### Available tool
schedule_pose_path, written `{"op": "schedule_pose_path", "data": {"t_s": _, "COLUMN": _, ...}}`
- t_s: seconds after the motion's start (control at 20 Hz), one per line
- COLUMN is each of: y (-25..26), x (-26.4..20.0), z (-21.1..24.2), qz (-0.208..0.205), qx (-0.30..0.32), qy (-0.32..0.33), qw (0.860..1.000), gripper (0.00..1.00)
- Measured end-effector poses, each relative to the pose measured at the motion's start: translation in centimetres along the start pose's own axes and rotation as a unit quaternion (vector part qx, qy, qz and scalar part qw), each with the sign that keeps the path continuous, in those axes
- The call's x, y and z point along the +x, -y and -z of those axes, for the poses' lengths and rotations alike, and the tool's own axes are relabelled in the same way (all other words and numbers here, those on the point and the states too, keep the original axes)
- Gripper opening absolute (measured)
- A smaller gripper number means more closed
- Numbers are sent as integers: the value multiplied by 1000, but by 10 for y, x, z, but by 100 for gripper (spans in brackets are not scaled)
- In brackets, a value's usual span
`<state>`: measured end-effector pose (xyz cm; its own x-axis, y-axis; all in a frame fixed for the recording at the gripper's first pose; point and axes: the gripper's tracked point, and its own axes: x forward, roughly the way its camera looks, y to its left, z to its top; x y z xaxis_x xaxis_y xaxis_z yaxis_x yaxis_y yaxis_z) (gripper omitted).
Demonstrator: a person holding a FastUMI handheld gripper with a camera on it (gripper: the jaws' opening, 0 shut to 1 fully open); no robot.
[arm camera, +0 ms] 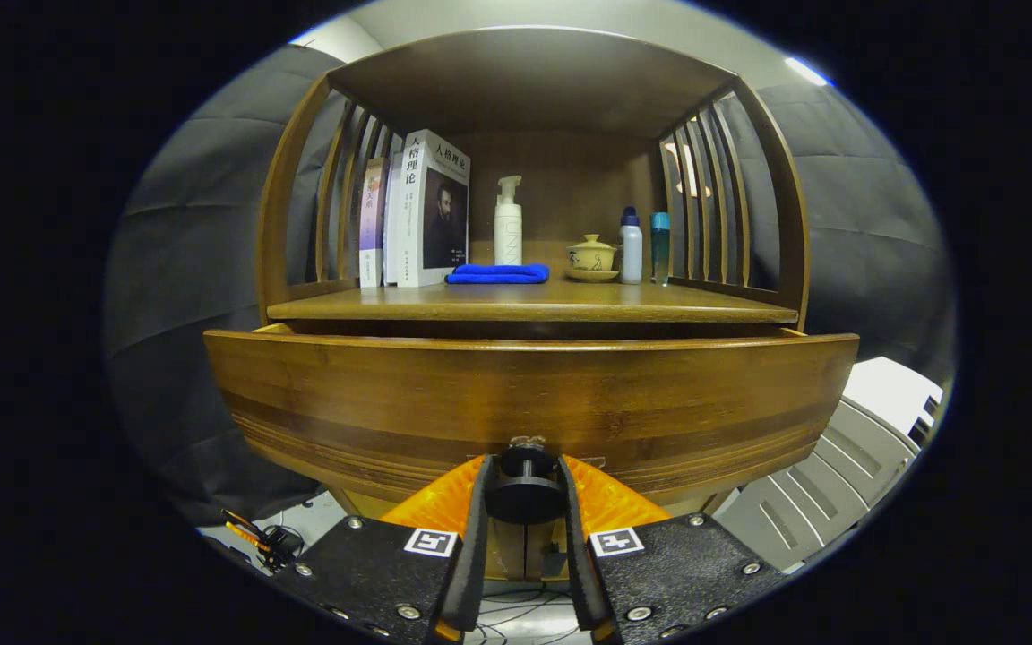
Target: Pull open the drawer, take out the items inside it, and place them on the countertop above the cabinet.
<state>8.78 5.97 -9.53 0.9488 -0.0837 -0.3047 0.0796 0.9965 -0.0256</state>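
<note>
Tool (525, 488) pinching the knob (525, 491) of my drawer (525, 394) | drawer slightly out under the table (525, 306) | its inside hidden by the front panel | books (422, 210), cloth (498, 273) above

So the hand-held gripper (525, 502) is basically 2 flat, rough-textured plates side by side, each with a small square black-and-white marker tag stuck at its inner front corner. Round silver screws dot the plates, at least 3 on each. From each plate 1 slim finger (471, 537) runs forward, backed by a ribbed, wedge-shaped piece that widens toward the plate.
</note>
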Motion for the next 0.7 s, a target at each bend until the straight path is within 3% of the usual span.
{"op": "schedule_pose_path", "data": {"t_s": 0.7, "y": -2, "x": -63, "z": 14, "qz": -4, "qx": -9, "qy": 0, "qw": 1000, "gripper": 40}}
